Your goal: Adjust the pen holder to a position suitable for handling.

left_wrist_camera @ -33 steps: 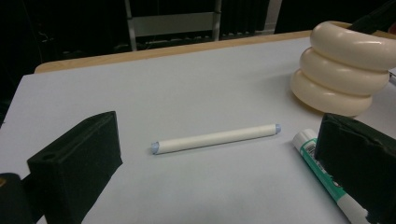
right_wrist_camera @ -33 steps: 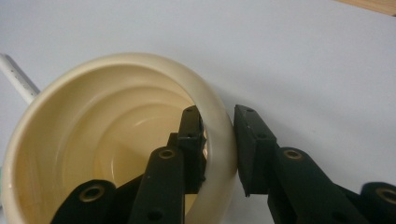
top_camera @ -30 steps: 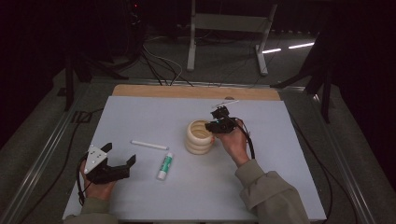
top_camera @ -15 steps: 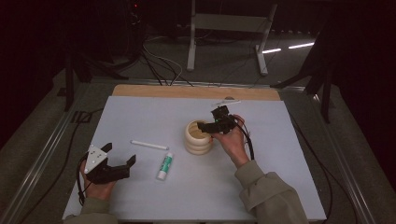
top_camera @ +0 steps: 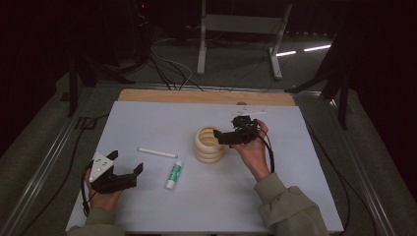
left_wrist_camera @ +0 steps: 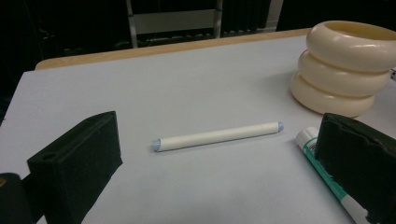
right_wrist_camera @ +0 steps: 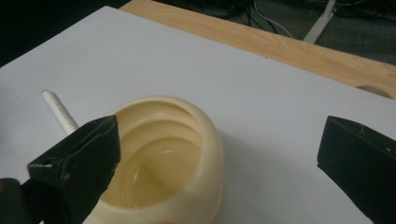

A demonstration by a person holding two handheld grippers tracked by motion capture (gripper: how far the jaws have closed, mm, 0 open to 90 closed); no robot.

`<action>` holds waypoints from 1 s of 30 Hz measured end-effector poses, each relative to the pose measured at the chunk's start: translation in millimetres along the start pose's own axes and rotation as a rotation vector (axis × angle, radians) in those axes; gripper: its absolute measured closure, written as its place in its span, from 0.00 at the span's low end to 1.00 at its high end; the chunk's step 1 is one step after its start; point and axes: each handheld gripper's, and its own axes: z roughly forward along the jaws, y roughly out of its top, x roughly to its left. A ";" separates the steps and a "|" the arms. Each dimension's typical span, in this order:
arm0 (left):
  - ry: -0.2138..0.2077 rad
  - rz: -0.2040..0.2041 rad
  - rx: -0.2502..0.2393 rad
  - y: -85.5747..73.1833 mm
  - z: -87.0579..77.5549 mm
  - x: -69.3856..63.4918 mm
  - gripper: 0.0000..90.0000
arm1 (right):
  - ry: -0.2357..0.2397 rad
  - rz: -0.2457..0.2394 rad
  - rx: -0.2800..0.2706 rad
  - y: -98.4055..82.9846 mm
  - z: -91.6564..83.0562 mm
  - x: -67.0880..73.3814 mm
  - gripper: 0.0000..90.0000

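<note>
A cream ribbed cup (top_camera: 208,146) stands upright at the middle of the white table; in the right gripper view I look down into the cup (right_wrist_camera: 205,158), which holds nothing. My right gripper (top_camera: 220,138) hovers open at the cup's right rim, its jaws wide apart (right_wrist_camera: 219,140). A white stick (top_camera: 157,153) lies left of the cup, with a green-and-white tube (top_camera: 173,175) just in front of it. My left gripper (top_camera: 125,163) rests open near the front left, aimed at the stick (left_wrist_camera: 217,136), the tube (left_wrist_camera: 306,139) and the cup (left_wrist_camera: 343,65).
A wooden strip (top_camera: 196,97) runs along the table's far edge. Beyond it, a metal stand (top_camera: 236,29) and cables lie on the dark floor. Bare white tabletop (top_camera: 147,123) stretches behind the stick and to the right of my right hand.
My right gripper has dipped slightly lower and closer to the cup's rim. The left gripper, stick, tube and cup have not moved.
</note>
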 end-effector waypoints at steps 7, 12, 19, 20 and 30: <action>0.010 0.002 0.013 -1.3 1.3 -0.3 0.01 | -0.074 -0.054 -0.078 -16.1 -24.3 -6.0 0.00; 0.014 0.001 0.016 -2.1 -0.1 0.4 0.01 | -0.091 -0.037 -0.080 -31.3 -37.4 -15.4 0.00; 0.021 0.001 0.017 -3.8 -3.7 1.2 0.01 | -0.084 -0.019 -0.104 -59.7 -59.1 -25.6 0.00; 0.024 0.002 0.016 -4.1 -4.9 1.5 0.01 | -0.084 -0.026 -0.105 -62.5 -61.1 -26.3 0.00; 0.037 -0.009 0.010 -5.0 -10.9 3.6 0.01 | -0.037 -0.045 -0.146 -103.1 -94.5 -31.4 0.00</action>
